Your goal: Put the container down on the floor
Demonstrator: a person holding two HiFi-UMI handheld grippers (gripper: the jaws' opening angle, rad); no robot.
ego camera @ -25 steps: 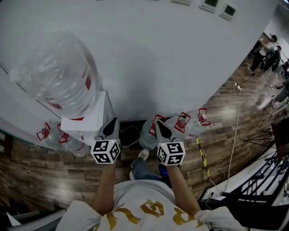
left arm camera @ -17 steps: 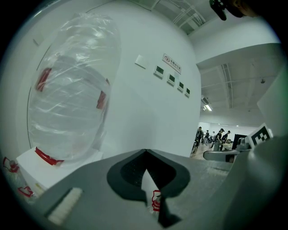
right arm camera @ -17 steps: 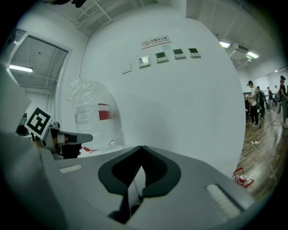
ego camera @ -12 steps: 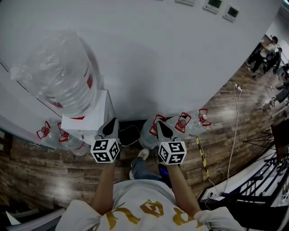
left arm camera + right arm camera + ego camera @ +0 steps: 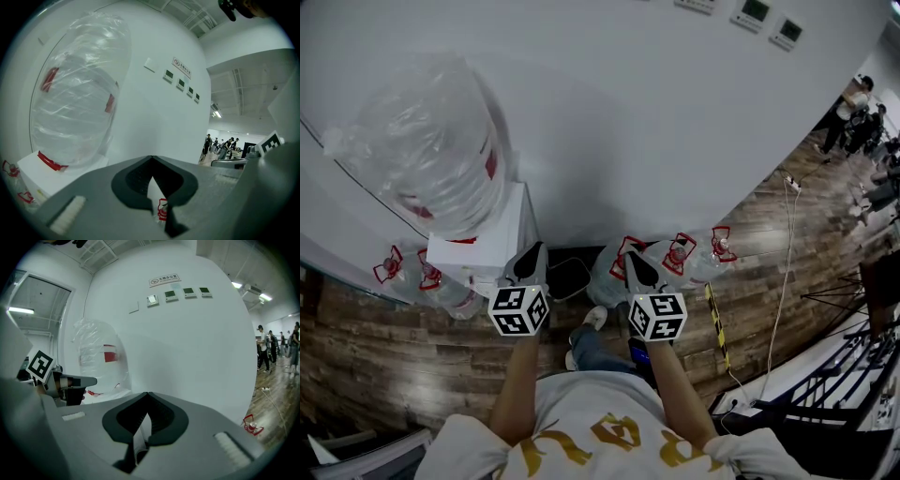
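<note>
A big clear water container (image 5: 427,150) wrapped in a plastic bag stands upside down on a white dispenser (image 5: 483,248) against the wall. It also fills the left of the left gripper view (image 5: 77,93) and shows further off in the right gripper view (image 5: 98,357). My left gripper (image 5: 532,251) is held just right of the dispenser, below the container and apart from it. My right gripper (image 5: 630,258) is level with it, further right. In both gripper views the jaw tips (image 5: 151,158) (image 5: 147,393) meet, with nothing held.
Several clear jugs with red handles lie on the wooden floor, left of the dispenser (image 5: 422,281) and to the right (image 5: 675,258). A white cable (image 5: 783,272) and a yellow-black strip (image 5: 717,328) run along the floor. People (image 5: 858,103) stand far right.
The head view has drifted slightly, so the container sits a little higher and the wall panels have slid right. Both grippers stay shut in the same place.
</note>
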